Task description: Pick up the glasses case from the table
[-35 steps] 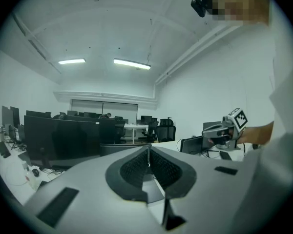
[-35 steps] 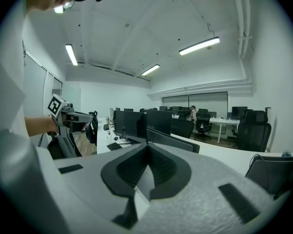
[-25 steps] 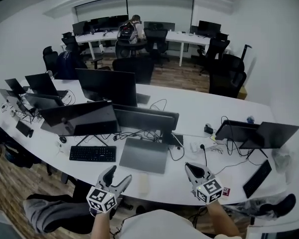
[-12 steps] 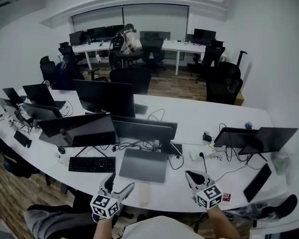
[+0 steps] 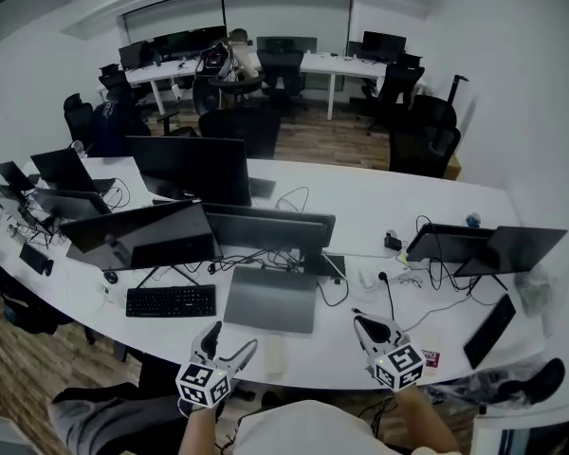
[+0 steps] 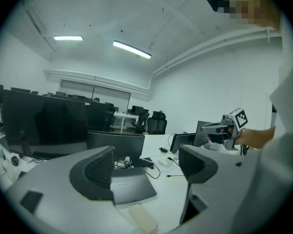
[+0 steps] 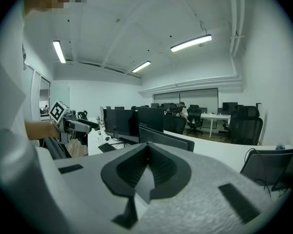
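The glasses case (image 5: 275,356) is a pale beige oblong lying on the white desk (image 5: 398,207) near its front edge, just in front of a closed grey laptop (image 5: 270,299). My left gripper (image 5: 232,341) hovers just left of the case with its jaws spread wide and nothing between them. In the left gripper view the case (image 6: 144,219) lies low and ahead, under the open left gripper (image 6: 146,167). My right gripper (image 5: 365,322) hangs over the desk to the right of the case, apart from it. Its jaws are shut on nothing, the right gripper (image 7: 147,152) pads meeting.
A black keyboard (image 5: 171,300) lies left of the laptop. Dark monitors (image 5: 190,169) and tangled cables (image 5: 266,254) fill the desk behind. A dark tablet (image 5: 488,330) and a small red card (image 5: 429,357) lie at the right. Office chairs (image 5: 427,145) stand beyond.
The left gripper's jaws have spread wider and it has sunk a little toward the desk's front edge. The head view has tilted. The right gripper has stayed about where it was.
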`<state>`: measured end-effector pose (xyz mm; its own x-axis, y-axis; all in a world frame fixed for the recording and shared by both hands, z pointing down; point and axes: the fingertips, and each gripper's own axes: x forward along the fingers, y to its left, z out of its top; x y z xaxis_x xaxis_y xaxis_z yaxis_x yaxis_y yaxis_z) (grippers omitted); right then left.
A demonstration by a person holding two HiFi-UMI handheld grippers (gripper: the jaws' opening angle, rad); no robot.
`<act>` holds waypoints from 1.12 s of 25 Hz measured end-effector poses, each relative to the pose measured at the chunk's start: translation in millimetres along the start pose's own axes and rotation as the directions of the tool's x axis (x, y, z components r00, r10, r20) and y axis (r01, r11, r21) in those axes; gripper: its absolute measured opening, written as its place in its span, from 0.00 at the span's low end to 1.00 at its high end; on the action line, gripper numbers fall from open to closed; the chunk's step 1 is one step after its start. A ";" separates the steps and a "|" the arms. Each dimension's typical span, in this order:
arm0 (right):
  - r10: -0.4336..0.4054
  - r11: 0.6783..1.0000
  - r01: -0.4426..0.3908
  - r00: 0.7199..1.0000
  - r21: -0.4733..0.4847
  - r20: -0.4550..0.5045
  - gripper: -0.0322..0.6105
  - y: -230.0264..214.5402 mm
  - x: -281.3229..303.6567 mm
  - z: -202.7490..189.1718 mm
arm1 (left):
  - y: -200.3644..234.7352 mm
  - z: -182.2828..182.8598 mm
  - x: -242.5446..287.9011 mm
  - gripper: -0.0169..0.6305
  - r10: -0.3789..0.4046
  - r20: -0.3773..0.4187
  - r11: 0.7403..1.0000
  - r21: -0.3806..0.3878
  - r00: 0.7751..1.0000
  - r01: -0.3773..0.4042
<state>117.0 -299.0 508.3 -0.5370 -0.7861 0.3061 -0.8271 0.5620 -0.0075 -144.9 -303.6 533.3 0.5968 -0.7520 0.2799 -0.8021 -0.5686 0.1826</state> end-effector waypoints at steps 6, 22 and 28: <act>-0.017 1.000 0.018 0.999 0.011 -0.031 0.05 2.9 3.2 -14.0 | 5.9 -21.5 12.5 0.62 -0.019 -0.042 1.000 -0.016 0.999 0.019; -0.046 0.998 0.051 0.988 0.029 -0.147 0.05 13.8 24.9 -53.3 | 21.6 -114.0 66.9 0.62 -0.082 -0.233 0.996 -0.039 0.969 0.075; -0.042 0.997 0.052 0.980 0.048 -0.194 0.05 25.7 35.3 -72.1 | 21.6 -164.4 88.1 0.62 -0.114 -0.339 0.993 -0.051 0.934 0.103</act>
<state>88.8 -293.8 587.6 -0.4594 -0.7442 0.4850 -0.8610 0.5072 -0.0373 -113.2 -327.4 716.9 0.6418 -0.5243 0.5596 -0.7362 -0.6256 0.2581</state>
